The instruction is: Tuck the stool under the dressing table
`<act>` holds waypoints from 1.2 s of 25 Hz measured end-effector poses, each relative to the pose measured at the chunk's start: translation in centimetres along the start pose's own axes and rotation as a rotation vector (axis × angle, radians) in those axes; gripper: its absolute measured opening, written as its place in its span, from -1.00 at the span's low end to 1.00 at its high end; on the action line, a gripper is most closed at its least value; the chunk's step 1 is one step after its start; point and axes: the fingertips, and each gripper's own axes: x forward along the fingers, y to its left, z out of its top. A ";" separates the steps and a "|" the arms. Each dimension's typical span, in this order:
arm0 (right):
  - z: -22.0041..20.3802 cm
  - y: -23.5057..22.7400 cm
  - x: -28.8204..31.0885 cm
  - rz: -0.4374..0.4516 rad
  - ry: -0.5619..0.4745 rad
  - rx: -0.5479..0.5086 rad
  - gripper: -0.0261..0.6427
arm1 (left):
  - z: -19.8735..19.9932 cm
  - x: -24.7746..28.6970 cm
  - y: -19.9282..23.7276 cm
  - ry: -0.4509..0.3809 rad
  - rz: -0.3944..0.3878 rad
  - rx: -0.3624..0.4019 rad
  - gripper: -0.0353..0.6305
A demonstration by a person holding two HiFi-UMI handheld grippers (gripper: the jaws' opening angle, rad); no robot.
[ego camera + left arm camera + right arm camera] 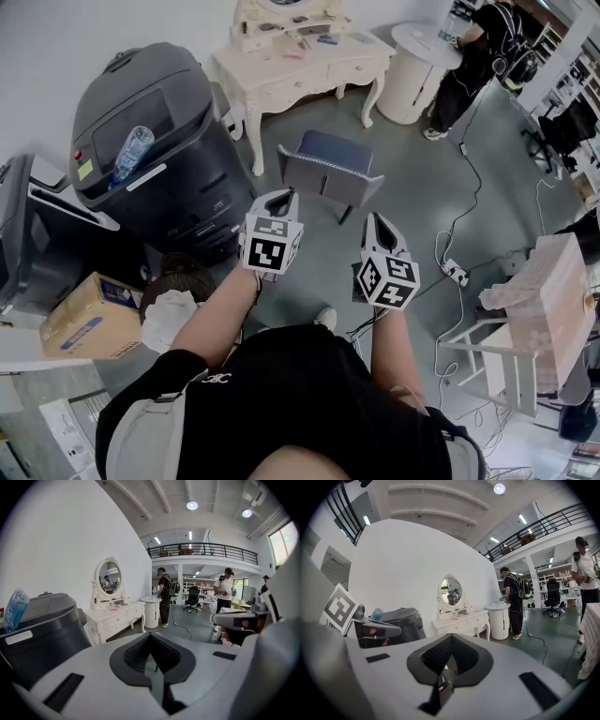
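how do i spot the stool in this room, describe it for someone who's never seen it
Start at the cream dressing table against the white wall. On the grey floor in front of it, apart from it, stands the stool. It is low and boxy with a dark blue top and grey sides, unlike the big black machine beside it.

No legible word, number or brand found in any view.

- Cardboard box [86, 325], head view 9 o'clock: bore blue label, print too small to read.
- Black machine [164, 150], 10 o'clock: carried yellow sticker [84, 169] and white strip [145, 178]; nothing on either could be read.
- Black shirt [309, 394], 6 o'clock: showed small white emblem [217, 378], letters not resolved.
- Left gripper [284, 199] and right gripper [375, 221]: cubes showed black-and-white square marker patterns only, no characters.
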 end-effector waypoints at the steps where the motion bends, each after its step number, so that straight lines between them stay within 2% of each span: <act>1: 0.2 -0.7 0.6 0.003 0.003 -0.003 -0.89 | 0.3 0.6 -0.1 0.001 0.007 0.003 -0.88; 8: 1.6 -5.1 3.9 0.058 0.029 -0.063 -0.90 | 1.8 5.4 -2.4 0.048 0.044 0.014 -0.88; 15: 2.2 -9.9 5.7 0.117 0.054 -0.076 -0.90 | 2.8 8.2 -5.3 0.058 0.108 0.003 -0.88; 22: 1.9 -10.0 6.6 0.160 0.056 -0.093 -0.89 | 2.0 8.8 -5.0 0.078 0.142 -0.021 -0.88; 30: 1.5 -9.9 8.4 0.170 0.088 -0.120 -0.90 | 1.7 10.9 -3.8 0.096 0.119 -0.011 -0.88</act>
